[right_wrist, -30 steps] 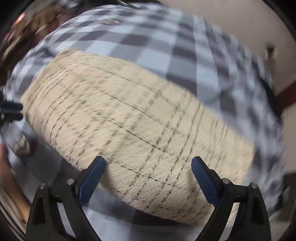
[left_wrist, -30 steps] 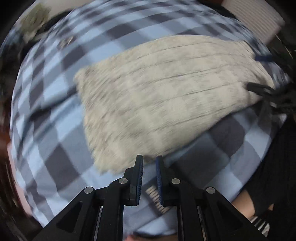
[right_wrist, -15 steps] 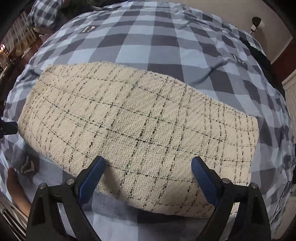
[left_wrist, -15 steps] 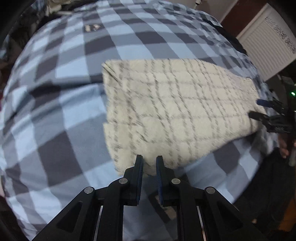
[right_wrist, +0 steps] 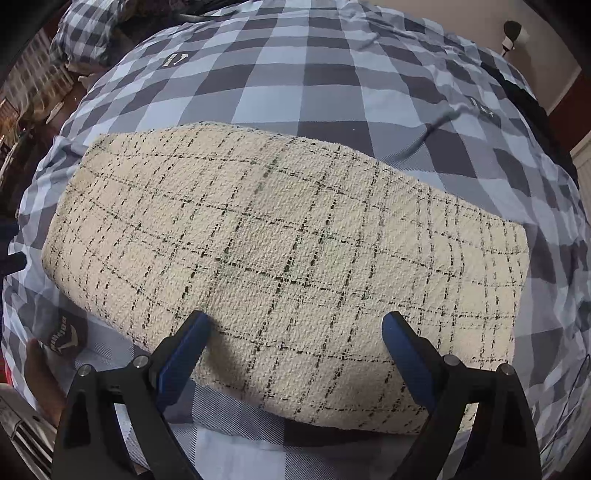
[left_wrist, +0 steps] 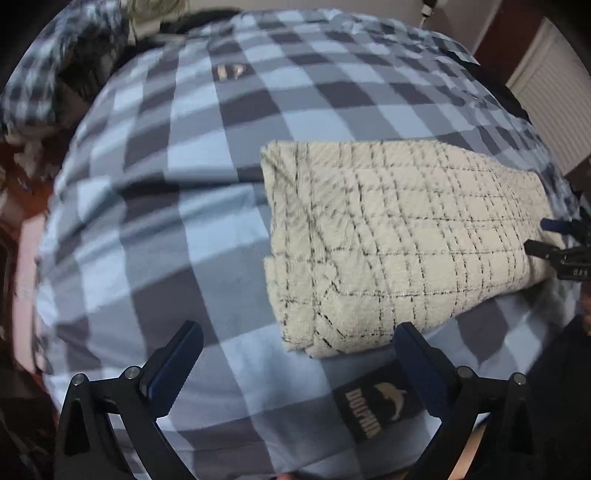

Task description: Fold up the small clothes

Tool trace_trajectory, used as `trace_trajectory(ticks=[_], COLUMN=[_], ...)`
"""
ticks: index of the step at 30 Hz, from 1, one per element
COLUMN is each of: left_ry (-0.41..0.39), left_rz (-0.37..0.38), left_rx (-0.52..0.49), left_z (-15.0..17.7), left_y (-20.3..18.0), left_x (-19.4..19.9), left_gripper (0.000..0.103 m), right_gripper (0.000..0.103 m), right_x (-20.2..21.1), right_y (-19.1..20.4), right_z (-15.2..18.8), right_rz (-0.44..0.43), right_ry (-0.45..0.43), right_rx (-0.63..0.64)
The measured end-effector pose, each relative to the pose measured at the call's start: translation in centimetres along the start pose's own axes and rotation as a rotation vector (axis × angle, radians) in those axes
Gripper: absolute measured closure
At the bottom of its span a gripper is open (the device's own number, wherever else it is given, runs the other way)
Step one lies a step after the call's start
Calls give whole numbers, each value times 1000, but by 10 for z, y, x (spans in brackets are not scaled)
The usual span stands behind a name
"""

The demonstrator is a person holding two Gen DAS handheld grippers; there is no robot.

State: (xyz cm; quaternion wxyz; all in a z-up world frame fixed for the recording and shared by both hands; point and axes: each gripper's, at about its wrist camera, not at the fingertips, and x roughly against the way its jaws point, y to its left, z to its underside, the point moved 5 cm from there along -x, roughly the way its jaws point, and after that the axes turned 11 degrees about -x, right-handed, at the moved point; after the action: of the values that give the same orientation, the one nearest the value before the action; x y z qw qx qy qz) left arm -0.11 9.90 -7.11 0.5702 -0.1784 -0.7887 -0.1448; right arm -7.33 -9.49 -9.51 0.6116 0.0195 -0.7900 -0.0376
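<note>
A cream garment (left_wrist: 399, 240) with a thin black check lies folded into a long block on the checked bedcover (left_wrist: 184, 166). My left gripper (left_wrist: 298, 328) hangs over the garment's near left corner. Its jaws are opening and stand wide, with only that corner below the gap and no pad on the cloth. The right gripper (left_wrist: 554, 236) shows at the garment's far right end. In the right wrist view the garment (right_wrist: 280, 240) fills the middle. My right gripper (right_wrist: 295, 315) is open just above its near edge, gripping nothing.
The blue and grey checked bedcover (right_wrist: 332, 74) spreads all around the garment. A dark "Dolphin" label (left_wrist: 376, 410) lies by the left gripper. A checked pillow (right_wrist: 85, 29) sits at the back left, a thin cable (right_wrist: 424, 136) crosses the cover, and a white panel (left_wrist: 554, 103) stands beyond the bed.
The left jaws have gone from almost shut to wide apart. In the left wrist view the garment has slid to the right. The right gripper stays open over the same edge.
</note>
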Motion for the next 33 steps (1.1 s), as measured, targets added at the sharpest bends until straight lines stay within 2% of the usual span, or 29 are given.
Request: trace_trajectory(ticks=[2, 3, 4, 7, 8, 9, 12, 14, 18, 20, 22, 25, 29, 33], left_ry=[0, -3, -6, 18, 32, 37, 20, 16, 73, 62, 12, -13, 70, 110], left_rz=[-59, -62, -36, 143, 205, 212, 132, 119, 31, 46, 82, 51, 24, 21], left_rx=[-16, -1, 34, 126, 118, 102, 25, 11, 9, 48, 117, 150, 81, 42], left_z=[-2, -1, 2, 10, 10, 10, 0, -8, -11, -12, -14, -13, -8, -7], left_y=[-1, 0, 1, -2, -7, -12, -17, -18, -14, -6, 10, 25, 15, 4], left_x=[5, 6, 3, -14, -23, -25, -29, -37, -53, -53, -40, -34, -56, -74], left_gripper=[0, 0, 0, 0, 0, 0, 0, 0, 0, 0, 0, 0, 0, 0], right_gripper=[11, 11, 11, 11, 11, 11, 11, 11, 11, 11, 11, 11, 11, 11], right_x=[1, 2, 3, 5, 5, 5, 6, 10, 9, 5, 4, 6, 4, 2], right_y=[0, 0, 0, -1, -2, -3, -7, -8, -5, -2, 0, 1, 5, 6], right_z=[0, 1, 1, 2, 3, 3, 4, 3, 2, 3, 3, 4, 3, 4], right_rz=[1, 0, -3, -11, -7, -4, -6, -25, -19, -11, -1, -3, -1, 11], right_ry=[-1, -2, -4, -5, -5, -6, -10, -21, -24, -14, -12, -15, -13, -13], right_rx=[1, 1, 0, -4, -7, -9, -21, -28, -15, -4, 8, 15, 25, 35])
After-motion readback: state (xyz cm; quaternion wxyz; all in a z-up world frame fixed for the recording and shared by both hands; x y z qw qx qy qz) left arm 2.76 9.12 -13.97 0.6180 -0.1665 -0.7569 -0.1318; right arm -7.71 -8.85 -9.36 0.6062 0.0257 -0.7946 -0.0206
